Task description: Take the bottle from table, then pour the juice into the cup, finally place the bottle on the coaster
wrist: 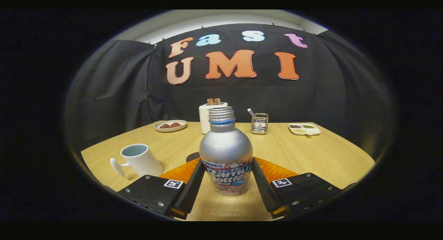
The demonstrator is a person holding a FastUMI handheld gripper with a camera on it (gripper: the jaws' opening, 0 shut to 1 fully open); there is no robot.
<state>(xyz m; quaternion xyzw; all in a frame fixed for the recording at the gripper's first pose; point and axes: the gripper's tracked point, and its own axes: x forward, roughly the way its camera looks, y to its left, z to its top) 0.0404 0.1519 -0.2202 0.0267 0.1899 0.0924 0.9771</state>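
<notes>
**Bottle standing between the fingers, grip about to be made**

A pale wooden table (311,150) is filling the booth under black cloth walls, and the light is falling evenly on it with no hard shadows. The silver bottle (226,153) is standing upright on the wood, its cap off and its threaded neck open, which suits a pour but means it has to stay upright on the way. The gripper (226,176) is sitting low around it, one finger on each side of the printed label. The fingers are lying right along the bottle's sides, though whether they are already pressing on it or only flanking it cannot be told from here. Holding at the lower body rather than the neck is probably meant to keep the weight steady when the bottle tips.

The white cup (138,159) is waiting to the left of the fingers, near them, its mouth facing up. An orange coaster (277,171) is lying just behind the bottle, showing past both fingers, so the last step looks like a short one.

Farther back a white holder (206,117), a small wire rack (259,123), a plate of snacks (170,125) and a divided tray (304,129) are lined up near the cloth, well apart from the work.
</notes>
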